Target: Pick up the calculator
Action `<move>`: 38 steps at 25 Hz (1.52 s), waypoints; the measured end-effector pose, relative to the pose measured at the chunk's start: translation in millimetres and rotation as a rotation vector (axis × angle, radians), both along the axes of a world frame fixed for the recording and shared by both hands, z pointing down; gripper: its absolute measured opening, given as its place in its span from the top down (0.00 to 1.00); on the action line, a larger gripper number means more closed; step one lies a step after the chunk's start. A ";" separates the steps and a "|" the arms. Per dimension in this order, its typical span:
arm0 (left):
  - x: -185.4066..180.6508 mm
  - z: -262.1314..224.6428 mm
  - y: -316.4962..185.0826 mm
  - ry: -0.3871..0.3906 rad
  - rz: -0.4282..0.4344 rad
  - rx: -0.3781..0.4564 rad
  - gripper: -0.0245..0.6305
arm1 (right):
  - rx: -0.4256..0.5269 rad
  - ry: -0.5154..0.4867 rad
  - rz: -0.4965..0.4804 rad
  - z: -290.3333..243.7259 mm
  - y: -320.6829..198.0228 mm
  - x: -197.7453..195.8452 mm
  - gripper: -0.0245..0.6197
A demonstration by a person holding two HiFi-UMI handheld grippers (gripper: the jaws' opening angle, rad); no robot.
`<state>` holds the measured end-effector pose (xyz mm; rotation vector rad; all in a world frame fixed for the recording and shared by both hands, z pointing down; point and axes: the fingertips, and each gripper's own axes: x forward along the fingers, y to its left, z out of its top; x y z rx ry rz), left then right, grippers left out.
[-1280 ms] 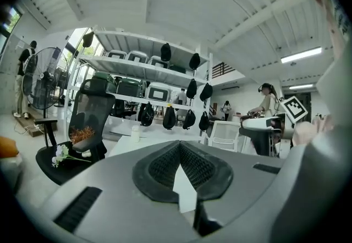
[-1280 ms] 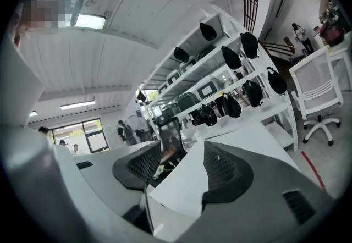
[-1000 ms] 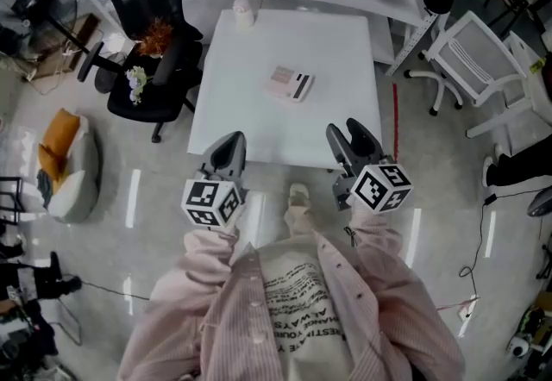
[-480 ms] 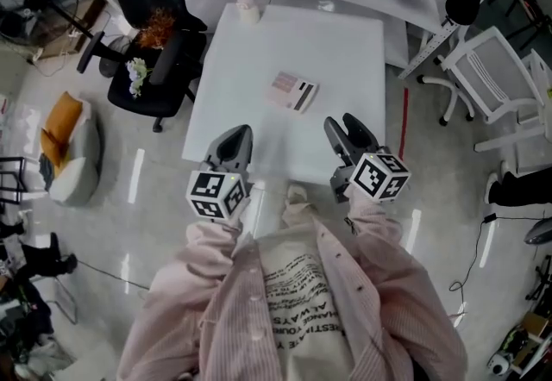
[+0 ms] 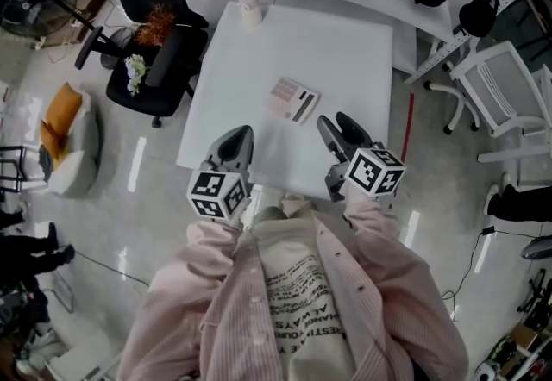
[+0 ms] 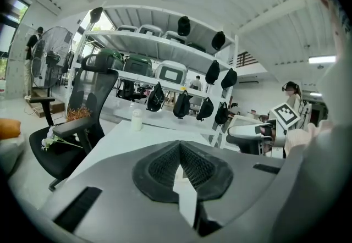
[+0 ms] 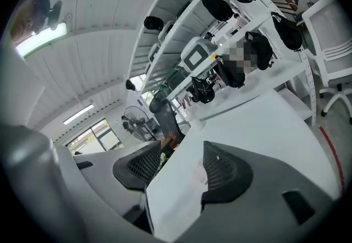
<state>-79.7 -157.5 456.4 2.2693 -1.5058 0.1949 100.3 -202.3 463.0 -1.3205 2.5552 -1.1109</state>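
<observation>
Facing the calculator (image 5: 291,100)
It lies ahead-left of your right gripper (image 5: 335,127), the nearer one, spread and empty; left gripper (image 5: 231,145) clenched.

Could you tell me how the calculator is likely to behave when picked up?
The calculator looks thin and rigid, so it probably will not flop. It lies flat on the smooth table, so it may slide when nudged.
</observation>
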 end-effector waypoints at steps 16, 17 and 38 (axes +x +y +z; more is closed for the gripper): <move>-6.7 64.4 -36.1 0.031 -0.007 -0.144 0.96 | -0.179 0.059 0.075 82.0 -48.2 -12.4 0.63; -8.0 70.1 -39.9 0.034 -0.007 -0.157 0.96 | -0.190 0.066 0.086 87.5 -52.1 -13.2 0.63; -3.8 144.0 -73.1 0.087 0.026 -0.298 0.96 | -0.408 0.073 0.059 170.6 -75.5 -41.4 0.63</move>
